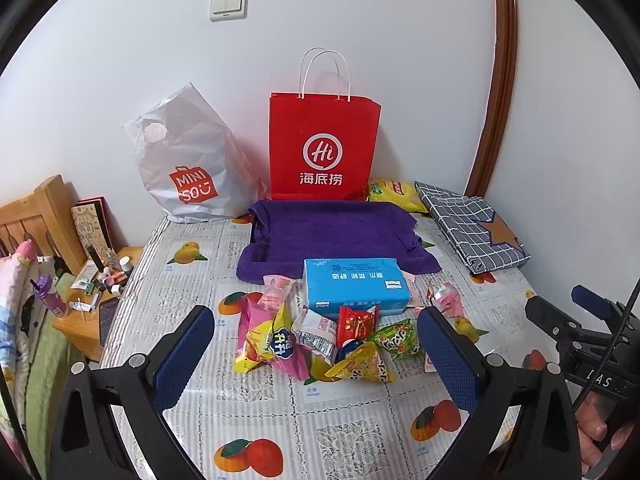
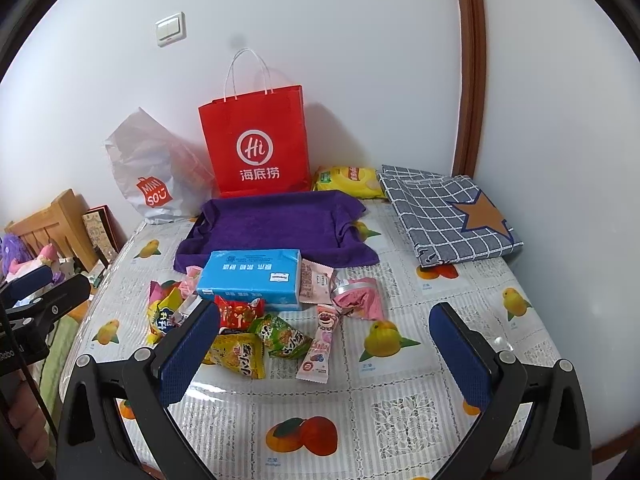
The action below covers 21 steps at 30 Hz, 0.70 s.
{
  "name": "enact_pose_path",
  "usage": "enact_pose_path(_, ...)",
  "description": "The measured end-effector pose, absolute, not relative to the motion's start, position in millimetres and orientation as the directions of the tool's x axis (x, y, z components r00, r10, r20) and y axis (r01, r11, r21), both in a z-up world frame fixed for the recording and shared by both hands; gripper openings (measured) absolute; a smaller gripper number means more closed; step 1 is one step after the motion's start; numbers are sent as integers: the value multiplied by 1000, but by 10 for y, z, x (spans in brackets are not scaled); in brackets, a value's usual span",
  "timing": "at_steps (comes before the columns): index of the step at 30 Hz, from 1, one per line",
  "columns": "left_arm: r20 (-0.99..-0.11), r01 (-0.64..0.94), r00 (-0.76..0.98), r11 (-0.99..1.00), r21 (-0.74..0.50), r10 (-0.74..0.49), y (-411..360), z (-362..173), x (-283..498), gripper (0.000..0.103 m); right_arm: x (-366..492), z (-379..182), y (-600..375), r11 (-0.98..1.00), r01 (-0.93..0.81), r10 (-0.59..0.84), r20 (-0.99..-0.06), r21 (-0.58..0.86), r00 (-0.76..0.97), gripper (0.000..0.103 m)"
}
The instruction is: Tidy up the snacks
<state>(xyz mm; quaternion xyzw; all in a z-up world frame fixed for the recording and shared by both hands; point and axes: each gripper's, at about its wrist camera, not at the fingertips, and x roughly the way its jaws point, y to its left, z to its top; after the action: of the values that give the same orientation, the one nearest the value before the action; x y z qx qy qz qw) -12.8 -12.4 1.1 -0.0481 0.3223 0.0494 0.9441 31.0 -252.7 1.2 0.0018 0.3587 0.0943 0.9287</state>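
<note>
At the far left, beside the bench, a wooden nightstand carries small bottles and clutter. On the bench's fruit-print cover, a white plastic bag leans against the wall at the back left. The left tongs hover low over the near part of the bench, spread wide and holding nothing. Between their 2 blue pads in the left wrist view lies the snack pile: a pink and yellow packet, a red packet, a green packet and a yellow packet, all touching or overlapping. Just behind the pile sits a blue tissue pack, and behind that a purple towel is draped over a tray-like shape. A red paper bag stands upright against the wall behind the towel. A long pink bar wrapper lies to the right of the pile, near a crumpled pink packet. The right tongs also hang wide apart and empty, the left pad over the pile's near edge. At the back right, a yellow chip bag rests beside a folded grey checked cloth.
</note>
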Motion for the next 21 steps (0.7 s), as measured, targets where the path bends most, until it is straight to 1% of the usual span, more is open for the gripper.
enact_pose_path(21,-612,-123,787,992,-36,75,-132,32,-121,102,342,28,-2472,980,-187,189,-662,74,725,103)
